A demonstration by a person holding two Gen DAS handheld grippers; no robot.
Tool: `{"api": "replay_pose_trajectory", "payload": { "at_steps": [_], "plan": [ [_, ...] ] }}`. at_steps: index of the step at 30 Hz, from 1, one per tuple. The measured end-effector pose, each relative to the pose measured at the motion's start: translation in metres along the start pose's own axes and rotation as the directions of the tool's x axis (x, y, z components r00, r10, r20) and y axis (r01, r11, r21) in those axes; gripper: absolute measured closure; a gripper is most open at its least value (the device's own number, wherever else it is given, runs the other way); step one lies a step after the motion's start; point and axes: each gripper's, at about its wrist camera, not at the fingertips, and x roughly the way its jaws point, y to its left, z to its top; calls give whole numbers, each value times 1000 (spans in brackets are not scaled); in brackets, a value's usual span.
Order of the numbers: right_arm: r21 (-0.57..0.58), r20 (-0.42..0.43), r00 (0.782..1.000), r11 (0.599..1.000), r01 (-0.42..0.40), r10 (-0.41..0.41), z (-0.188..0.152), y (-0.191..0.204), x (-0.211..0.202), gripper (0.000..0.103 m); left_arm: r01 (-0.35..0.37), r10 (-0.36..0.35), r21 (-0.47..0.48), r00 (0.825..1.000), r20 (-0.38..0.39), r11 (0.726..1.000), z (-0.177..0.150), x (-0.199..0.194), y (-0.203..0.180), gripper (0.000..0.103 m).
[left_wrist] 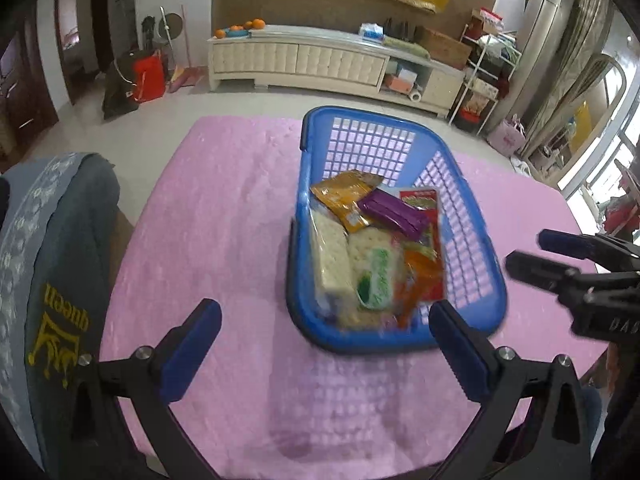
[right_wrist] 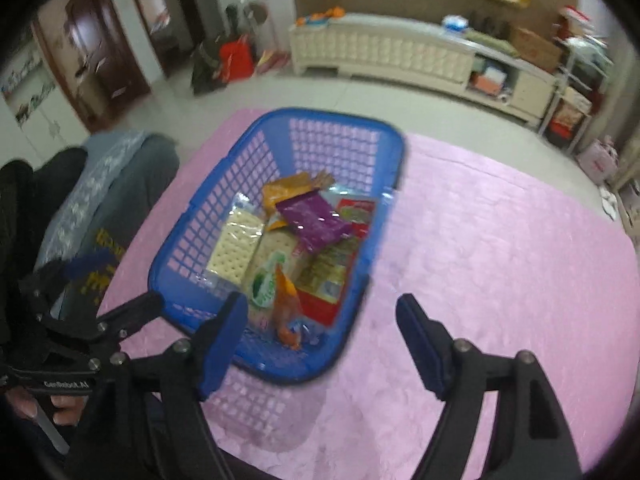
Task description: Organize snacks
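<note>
A blue plastic basket (left_wrist: 470, 240) stands on the pink tablecloth (left_wrist: 224, 220); it also shows in the right wrist view (right_wrist: 224, 196). It holds several snack packs: a purple pack (left_wrist: 392, 210) (right_wrist: 314, 222), a cracker pack (left_wrist: 330, 256) (right_wrist: 236, 246), an orange pack (left_wrist: 346, 196) and a red pack (left_wrist: 424, 204). My left gripper (left_wrist: 326, 334) is open and empty, just in front of the basket's near end. My right gripper (right_wrist: 322, 338) is open and empty at the basket's near right corner; it shows at the right in the left wrist view (left_wrist: 532, 252).
A chair back draped with a grey garment (left_wrist: 60, 272) stands at the table's left side. The pink cloth (right_wrist: 500, 248) stretches to the right of the basket. A cream cabinet (left_wrist: 320, 60) and floor clutter lie beyond the table.
</note>
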Motion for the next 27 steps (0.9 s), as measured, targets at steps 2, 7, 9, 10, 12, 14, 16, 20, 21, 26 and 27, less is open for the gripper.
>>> {"api": "replay_pose_trajectory", "payload": {
  "at_steps": [2, 7, 9, 10, 12, 14, 16, 20, 21, 26, 27],
  "plan": [
    [39, 45, 998, 999, 38, -39, -18, -8, -16, 21, 6, -6, 6, 1000, 22, 1000, -15, -11, -9, 0],
    [80, 96, 993, 995, 58, -65, -63, -18, -41, 17, 17, -18, 22, 998, 56, 1000, -45, -35, -28, 0],
    [97, 112, 991, 993, 59, -70, -84, -21, -50, 13, 7, -9, 23, 997, 83, 1000, -56, -47, -35, 0],
    [111, 120, 989, 992, 68, -81, -95, -22, -56, 10, 10, -12, 20, 996, 93, 1000, -61, -53, -36, 0],
    [132, 153, 982, 987, 94, -114, -108, -23, -66, 0, 18, -19, 13, 993, 114, 1000, -71, -67, -41, 0],
    [157, 192, 971, 981, 112, -142, -119, -22, -79, 0, 43, -45, 15, 991, 126, 999, -82, -82, -48, 0],
    [170, 234, 962, 980, 101, -139, -129, -21, -96, 0, 72, -76, 30, 984, 159, 997, -92, -100, -58, 0],
    [144, 325, 930, 981, 131, -172, -143, -10, -136, 0, 53, -68, 68, 969, 238, 996, -104, -138, -80, 0],
    [144, 350, 920, 981, 133, -176, -145, -7, -147, 0, 55, -73, 80, 964, 254, 995, -107, -148, -85, 0],
    [131, 459, 865, 979, 158, -201, -165, 7, -196, 0, 38, -77, 120, 936, 342, 992, -121, -191, -103, 0],
    [129, 471, 860, 980, 154, -197, -169, 8, -204, 0, 33, -76, 124, 931, 358, 992, -124, -199, -106, 0]
  ]
}}
